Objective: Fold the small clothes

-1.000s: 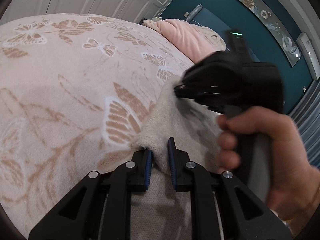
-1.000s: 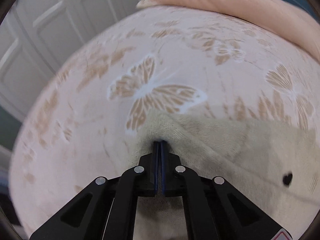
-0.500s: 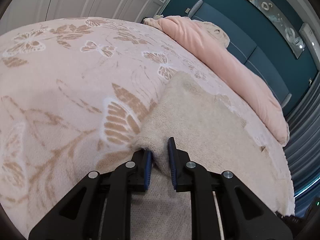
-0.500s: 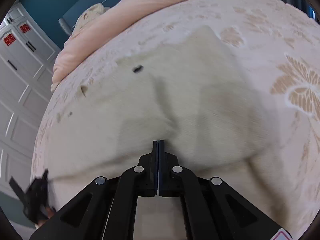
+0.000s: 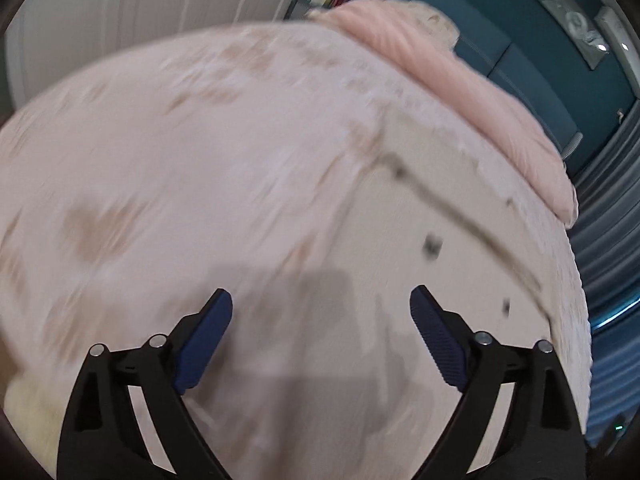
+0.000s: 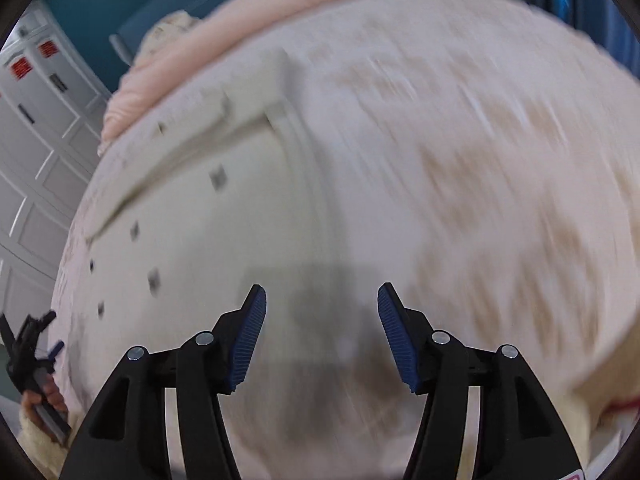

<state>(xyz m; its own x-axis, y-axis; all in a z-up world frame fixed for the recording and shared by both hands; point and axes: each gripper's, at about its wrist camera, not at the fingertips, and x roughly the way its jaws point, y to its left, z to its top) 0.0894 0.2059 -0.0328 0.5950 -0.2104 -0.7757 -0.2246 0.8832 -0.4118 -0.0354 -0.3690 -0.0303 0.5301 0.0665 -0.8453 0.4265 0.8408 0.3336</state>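
**Both tongs letting go over the garment**

The cream garment [image 5: 420, 240] lies spread on the bed [image 5: 160, 160], with one folded edge across its far part. The left tongs [image 5: 320, 332] and right tongs [image 6: 322, 332] are opening, nothing between their pads. One fold seems done; further folds likely remain.

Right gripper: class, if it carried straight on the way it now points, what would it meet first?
Probably the cream garment spread on the bedspread. The right gripper has opening jaws with nothing between them; blur leaves depth uncertain.
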